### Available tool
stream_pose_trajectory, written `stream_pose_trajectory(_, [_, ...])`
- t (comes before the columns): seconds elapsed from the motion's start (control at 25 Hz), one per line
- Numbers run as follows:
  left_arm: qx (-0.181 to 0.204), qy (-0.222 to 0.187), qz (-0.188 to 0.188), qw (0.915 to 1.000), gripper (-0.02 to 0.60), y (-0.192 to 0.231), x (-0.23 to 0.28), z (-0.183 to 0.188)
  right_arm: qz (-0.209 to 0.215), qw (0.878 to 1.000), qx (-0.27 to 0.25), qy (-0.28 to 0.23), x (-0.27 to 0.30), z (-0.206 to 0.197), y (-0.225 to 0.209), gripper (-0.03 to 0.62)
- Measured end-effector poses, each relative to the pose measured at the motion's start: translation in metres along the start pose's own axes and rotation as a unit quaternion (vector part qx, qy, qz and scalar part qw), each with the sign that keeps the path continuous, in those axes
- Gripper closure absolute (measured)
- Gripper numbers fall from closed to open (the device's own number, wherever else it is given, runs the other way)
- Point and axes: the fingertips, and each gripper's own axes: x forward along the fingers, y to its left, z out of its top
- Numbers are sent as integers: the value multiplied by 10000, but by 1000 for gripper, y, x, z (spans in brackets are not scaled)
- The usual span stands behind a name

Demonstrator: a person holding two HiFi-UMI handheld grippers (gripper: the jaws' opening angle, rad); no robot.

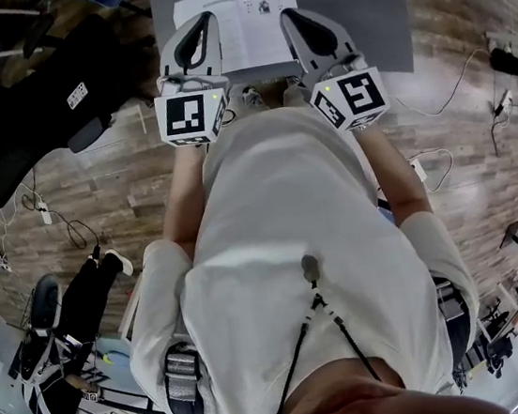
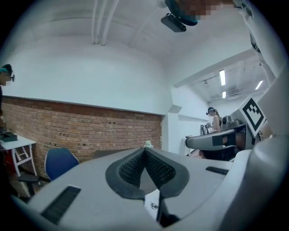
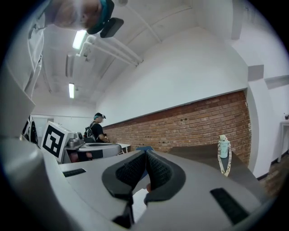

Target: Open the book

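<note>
Open book [image 1: 255, 36] flat on grey counter [image 1: 361, 8], left tongs [image 1: 205, 16] and right tongs [image 1: 289, 14] held over it, both closed tip to tip, gripping nothing.

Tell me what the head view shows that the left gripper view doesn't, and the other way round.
Only the head view: the whole open book on the grey table, and the wooden floor. Only the left gripper view: a brick wall, a blue chair, and that the left gripper is shut and empty. Both: the two grippers, right gripper included, and a sliver of book page.
</note>
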Motion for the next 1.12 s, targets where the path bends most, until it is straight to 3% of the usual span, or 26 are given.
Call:
stream_pose_trajectory(0.48, [70, -291, -773, 9966, 558, -59, 9, 57, -71, 9994, -106, -317, -26, 45, -10, 557])
stream_pose_trajectory(1.12, [-93, -374, -891, 9953, 558, -82, 5, 71, 78, 9987, -196, -460, -46, 63, -2, 557])
